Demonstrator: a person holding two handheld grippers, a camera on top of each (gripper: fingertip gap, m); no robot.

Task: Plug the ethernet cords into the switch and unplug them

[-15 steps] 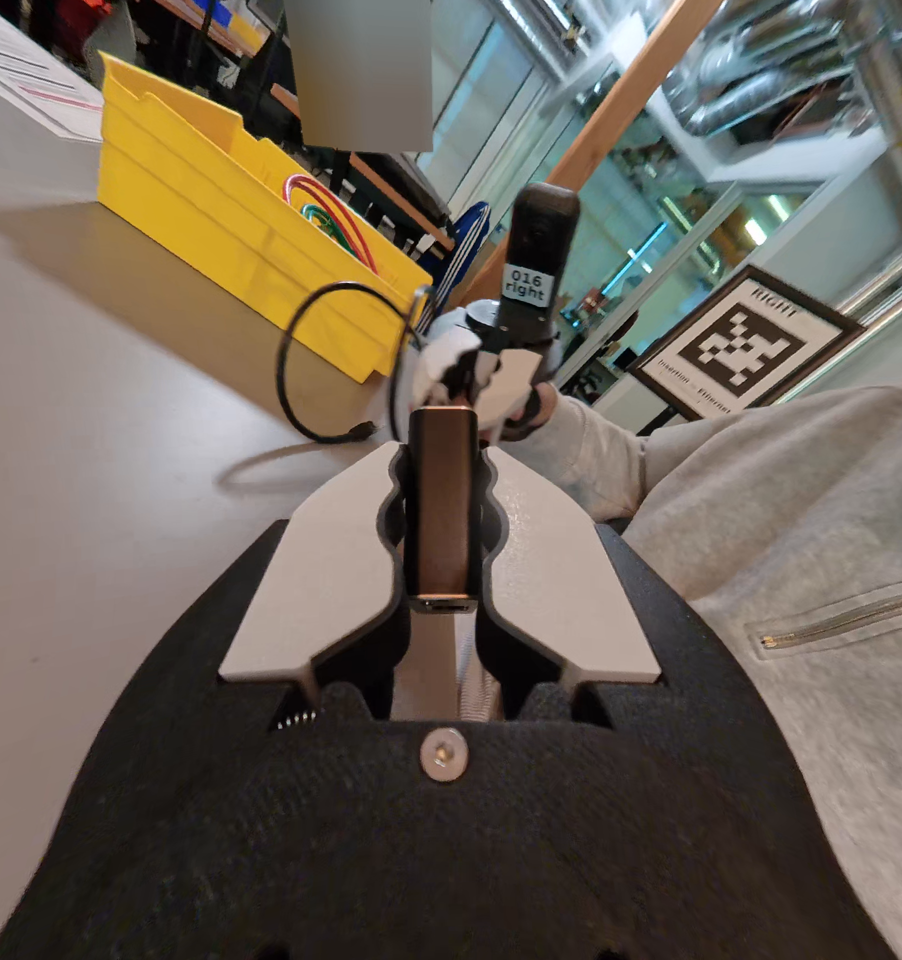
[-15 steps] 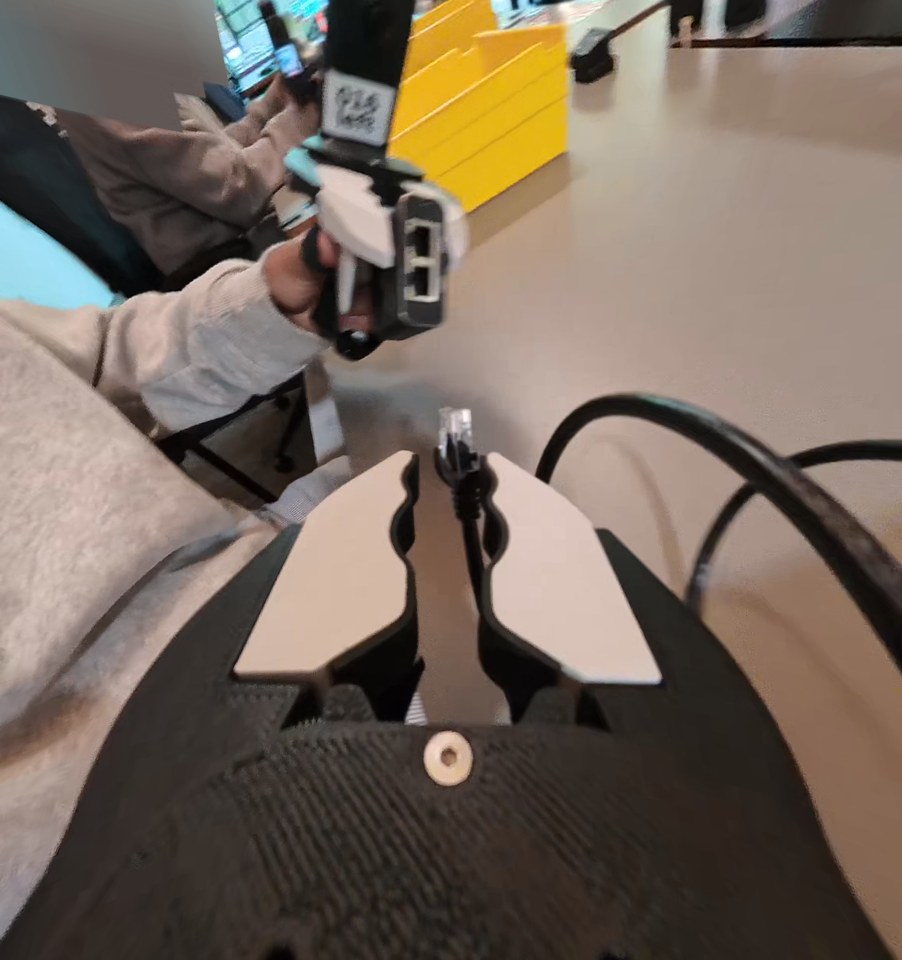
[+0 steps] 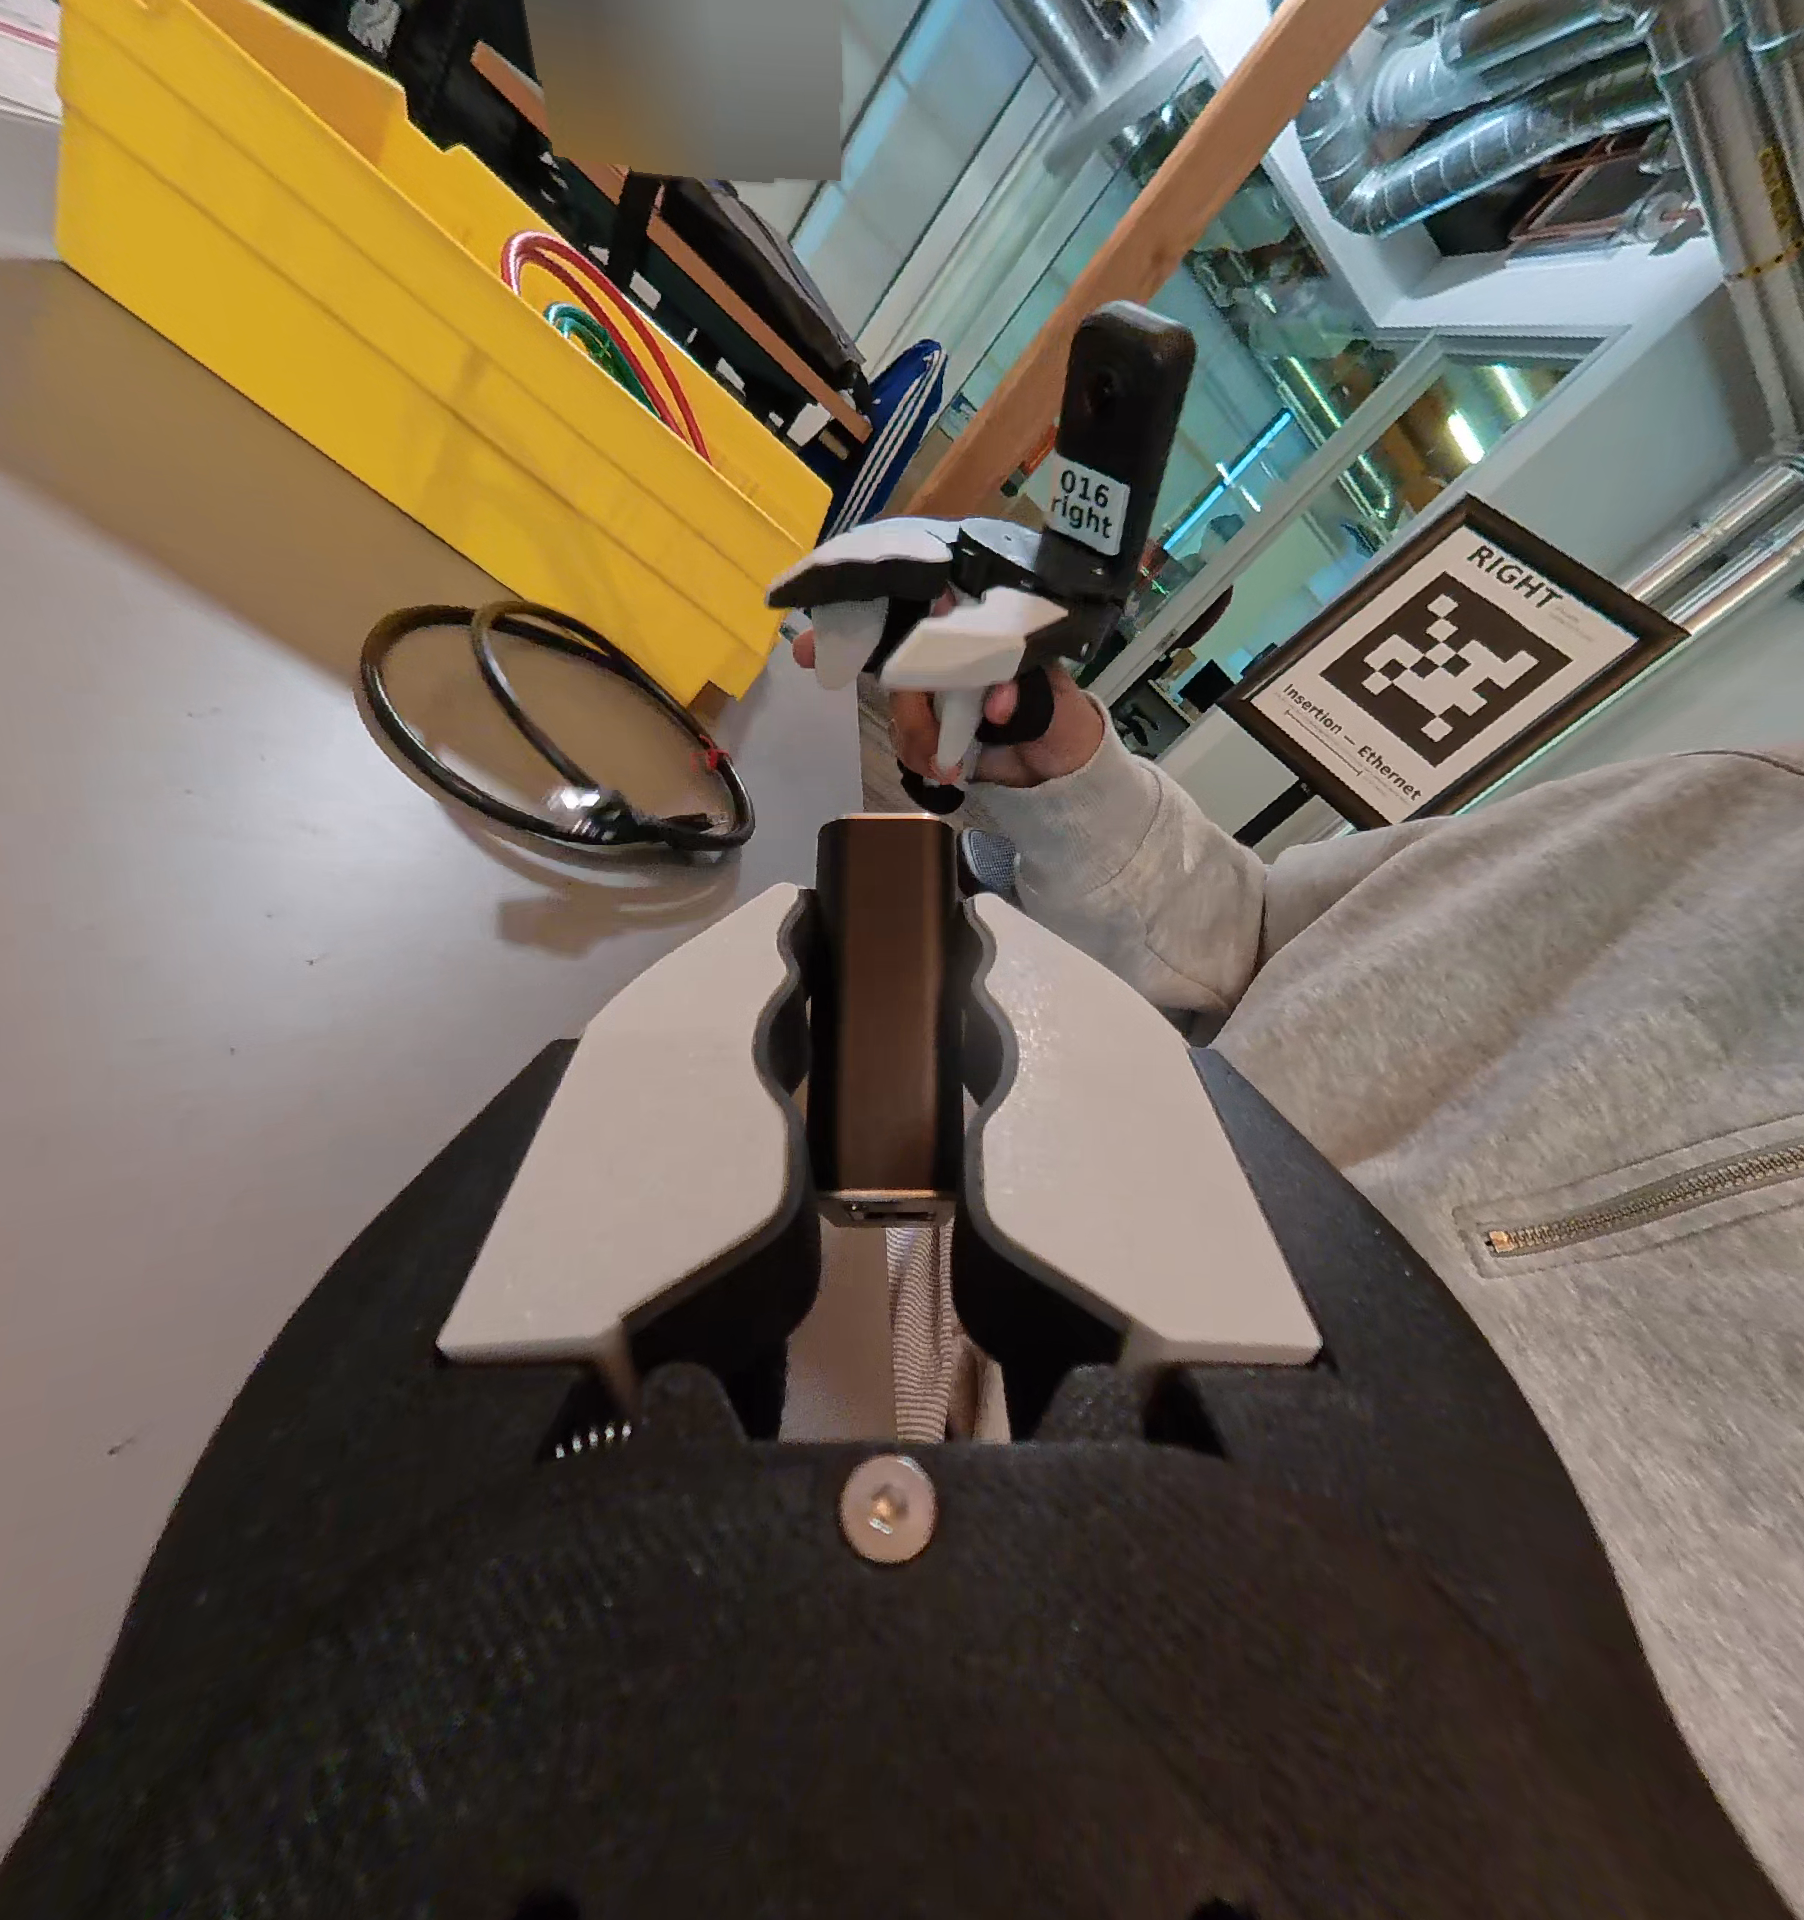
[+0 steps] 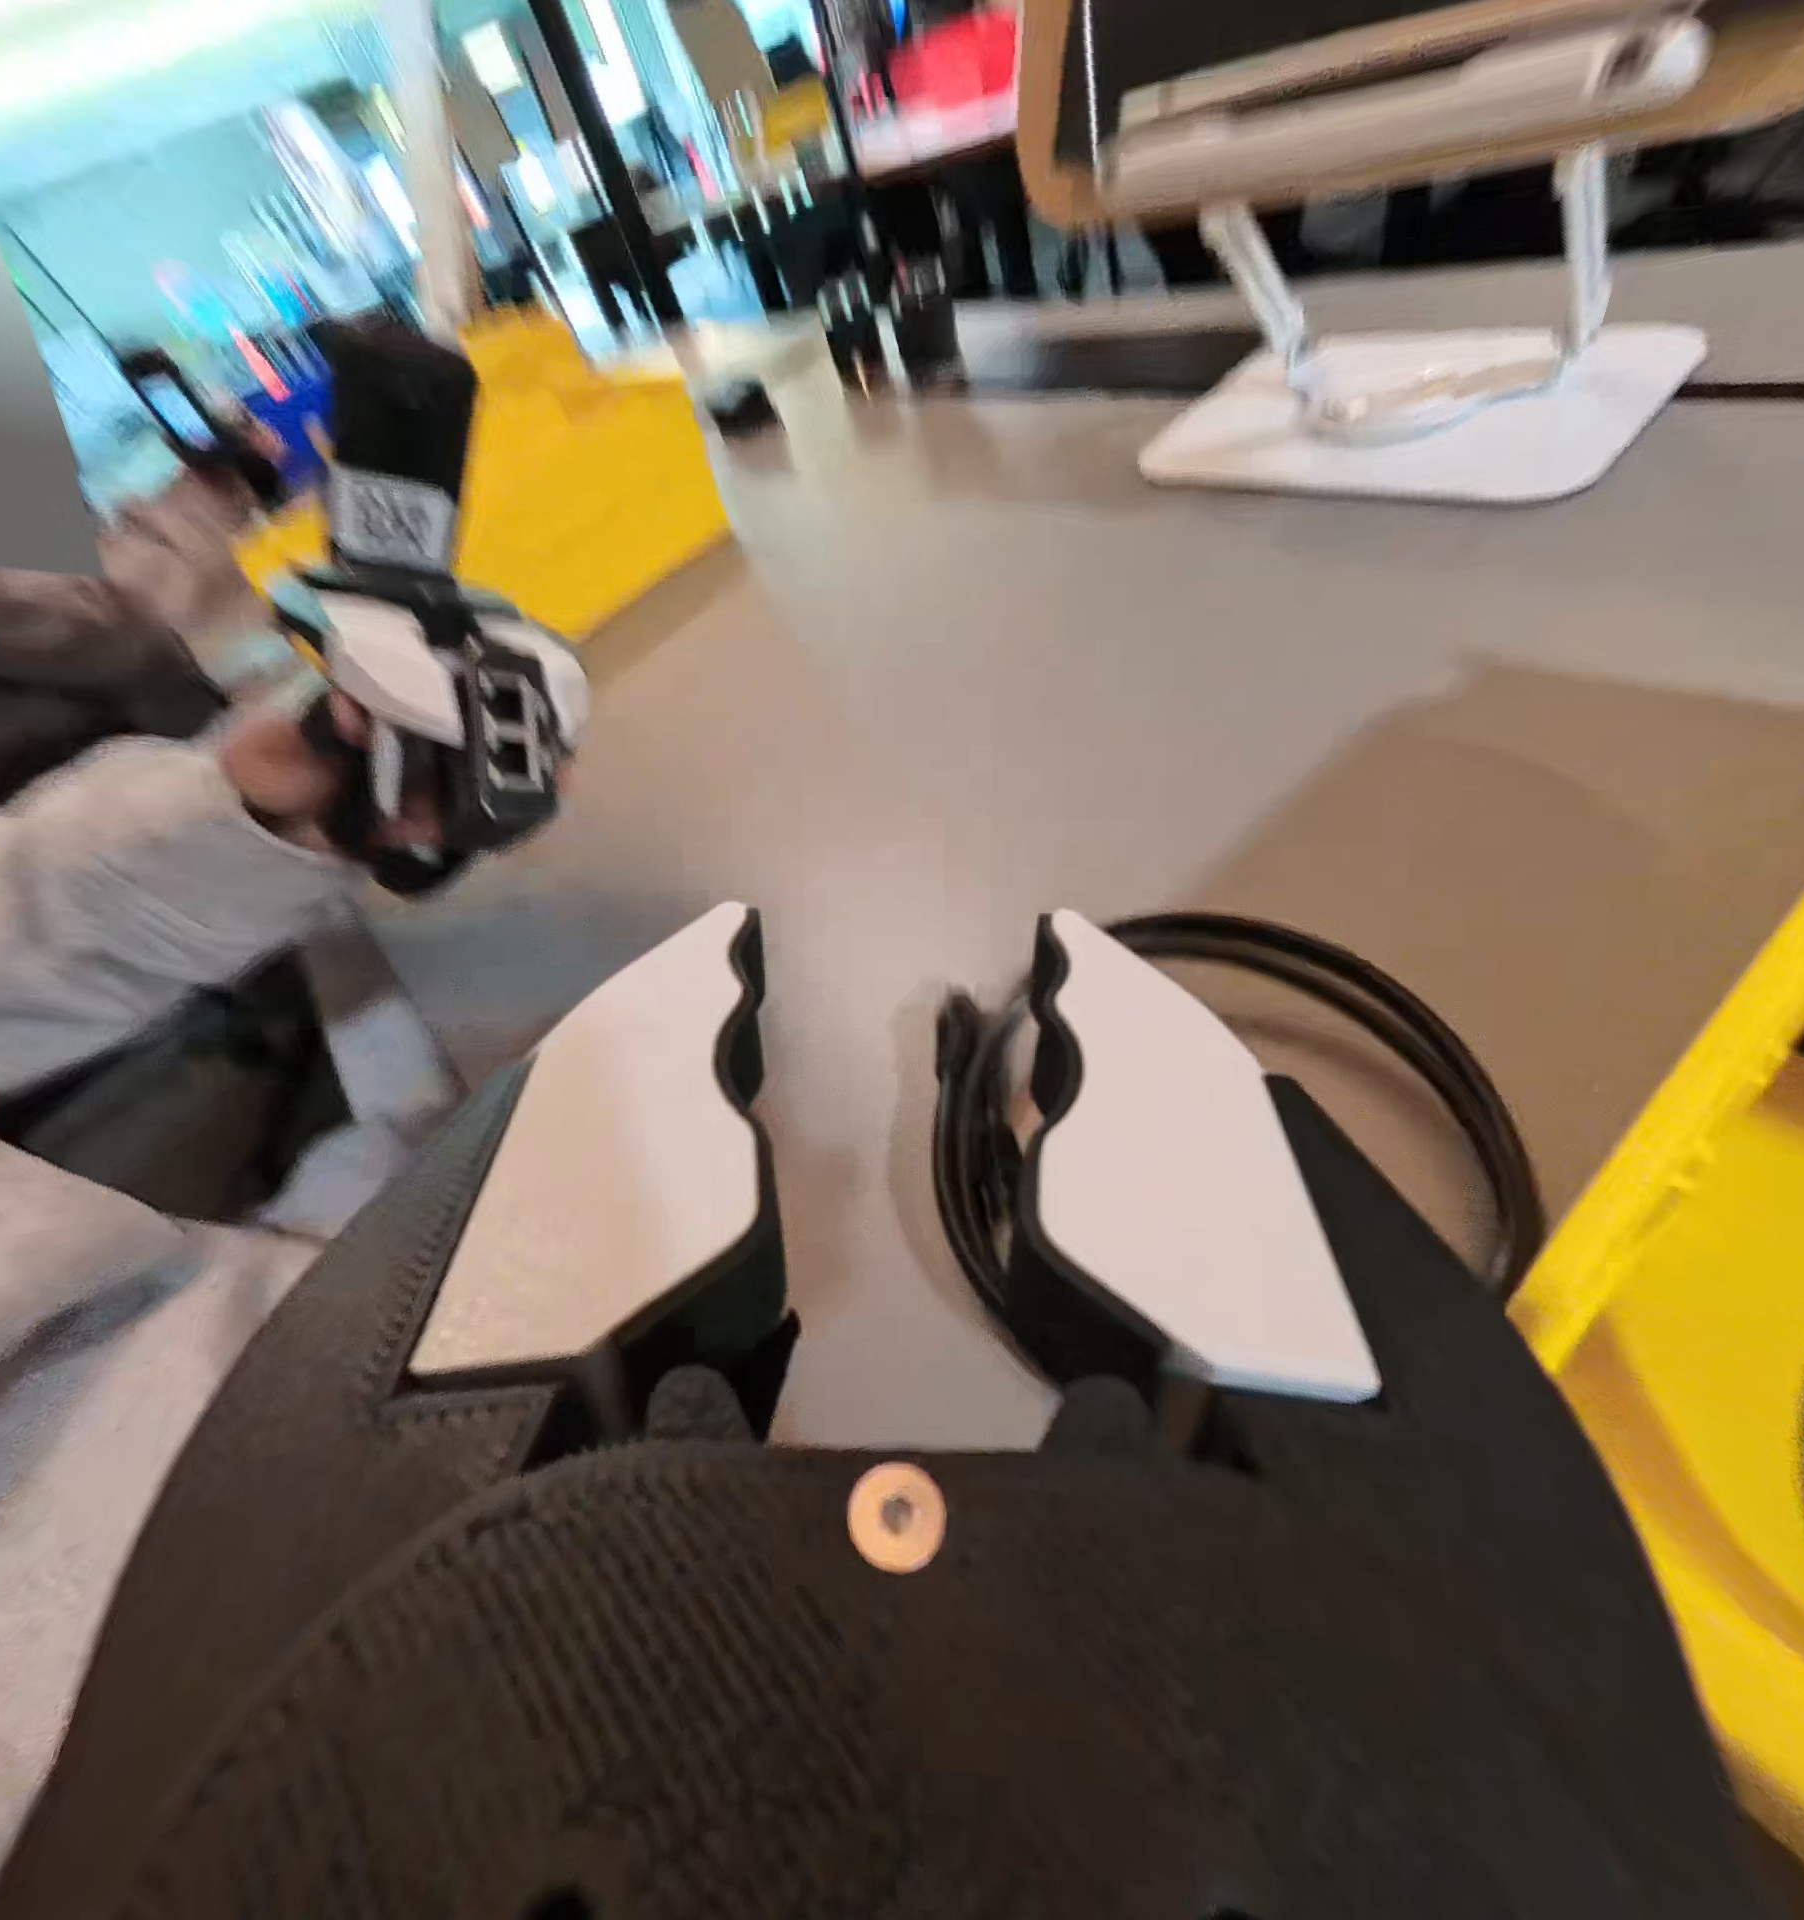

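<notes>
My left gripper (image 3: 882, 904) is shut on the switch (image 3: 882, 1029), a small dark metal box held in the air; its ports face away from this camera. In the right wrist view the switch (image 4: 511, 727) shows its stacked ports at the left, in the left gripper (image 4: 482, 717). My right gripper (image 4: 898, 935) is open and empty, low over the table. The black ethernet cord (image 4: 1397, 1029) lies coiled on the table beside and under its right finger. In the left wrist view the cord (image 3: 555, 717) lies left of the open right gripper (image 3: 836, 639).
A yellow bin (image 3: 410, 343) with coloured cables stands behind the cord; it is close on the right in the right wrist view (image 4: 1708, 1195). A white stand (image 4: 1428, 416) sits at the back of the grey table (image 4: 981, 675). A person's grey sleeve (image 3: 1137, 862) is at the right.
The right gripper has opened and let go of the cord's plug. The cord now lies coiled on the table. The right gripper has swung away from the switch toward the yellow bin.
</notes>
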